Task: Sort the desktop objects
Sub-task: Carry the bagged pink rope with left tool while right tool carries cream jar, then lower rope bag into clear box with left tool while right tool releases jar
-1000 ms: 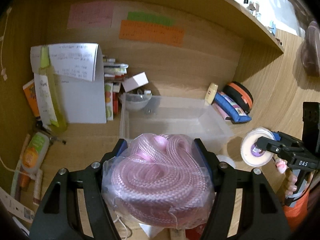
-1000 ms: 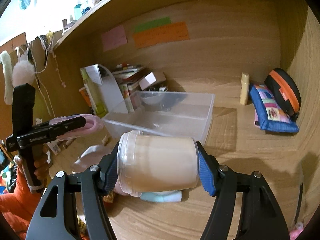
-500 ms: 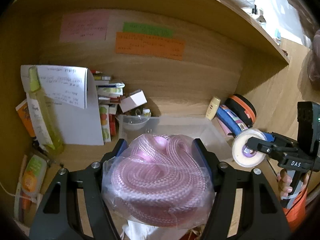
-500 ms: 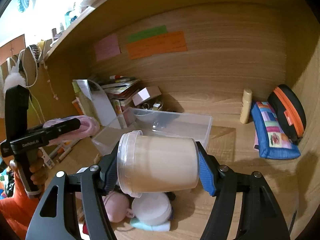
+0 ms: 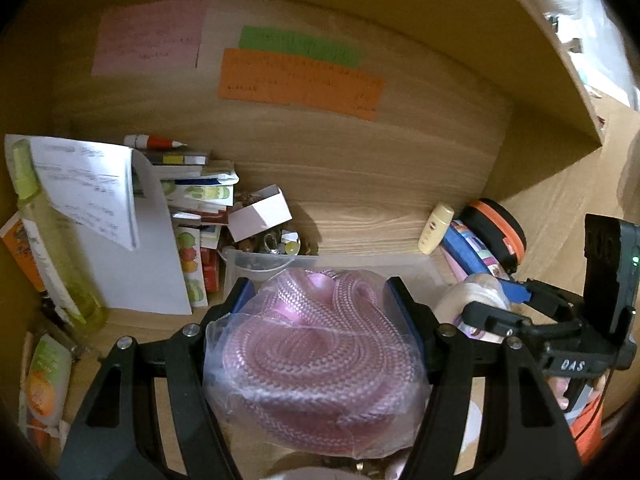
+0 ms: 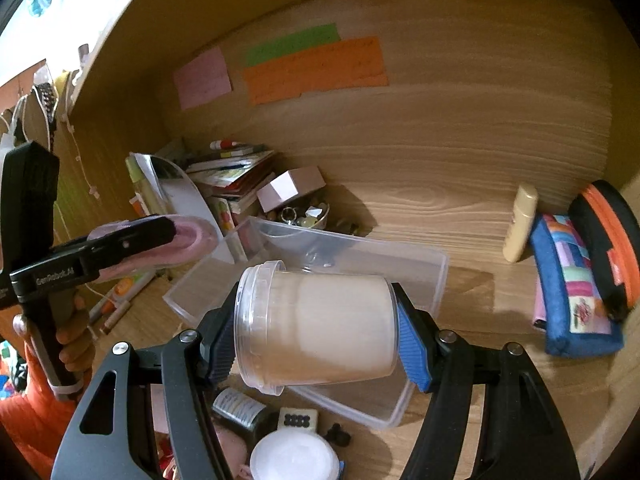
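My left gripper (image 5: 320, 296) is shut on a coil of pink braided rope in a clear bag (image 5: 316, 364), held above the near side of a clear plastic bin (image 5: 404, 262). My right gripper (image 6: 316, 320) is shut on a clear plastic jar with pale beige contents (image 6: 320, 332), lying sideways between the blue pads over the bin (image 6: 404, 250). The right wrist view shows the left gripper (image 6: 120, 240) at the left with the pink coil (image 6: 196, 236). In the left wrist view the right gripper (image 5: 492, 312) is close by on the right.
At the back left stand books (image 6: 232, 176), a small white box (image 6: 292, 188), a bowl of trinkets (image 6: 304, 216) and a yellow-green spray bottle (image 5: 52, 240). At the right lie a cream bottle (image 6: 520, 224), a blue pencil case (image 6: 572, 292) and a black-orange case (image 6: 604, 236). Small items (image 6: 294, 456) lie below the jar.
Both grippers have moved forward toward the bin and the back wall, still holding their objects. In the left wrist view the right gripper has drawn closer.
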A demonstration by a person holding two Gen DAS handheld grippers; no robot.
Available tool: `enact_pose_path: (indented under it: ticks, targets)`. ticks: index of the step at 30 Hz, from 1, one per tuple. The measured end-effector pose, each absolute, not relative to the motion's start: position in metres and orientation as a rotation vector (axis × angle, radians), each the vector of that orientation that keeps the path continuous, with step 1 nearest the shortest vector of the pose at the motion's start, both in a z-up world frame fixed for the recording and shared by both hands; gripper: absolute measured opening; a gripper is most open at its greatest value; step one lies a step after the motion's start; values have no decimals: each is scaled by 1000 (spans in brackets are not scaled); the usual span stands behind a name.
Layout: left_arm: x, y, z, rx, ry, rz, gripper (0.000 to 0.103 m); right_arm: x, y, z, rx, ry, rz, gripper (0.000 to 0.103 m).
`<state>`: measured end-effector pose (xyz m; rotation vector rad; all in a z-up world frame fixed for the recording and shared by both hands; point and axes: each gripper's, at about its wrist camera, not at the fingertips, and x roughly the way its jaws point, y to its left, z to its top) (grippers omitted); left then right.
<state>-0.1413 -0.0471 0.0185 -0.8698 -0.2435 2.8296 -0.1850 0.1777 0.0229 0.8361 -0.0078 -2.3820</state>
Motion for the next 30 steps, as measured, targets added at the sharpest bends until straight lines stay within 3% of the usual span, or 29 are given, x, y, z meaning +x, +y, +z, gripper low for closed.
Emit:
enact_pose_path:
  ticks: [10, 30]
  targets:
    - [-182, -40, -17, -1010, -301, 2767, 66, -203, 156, -5, 918, 51, -2354, 64]
    - [-196, -11, -48, -1121, -116, 2779, 66, -215, 147, -29, 1008, 115, -2361, 64]
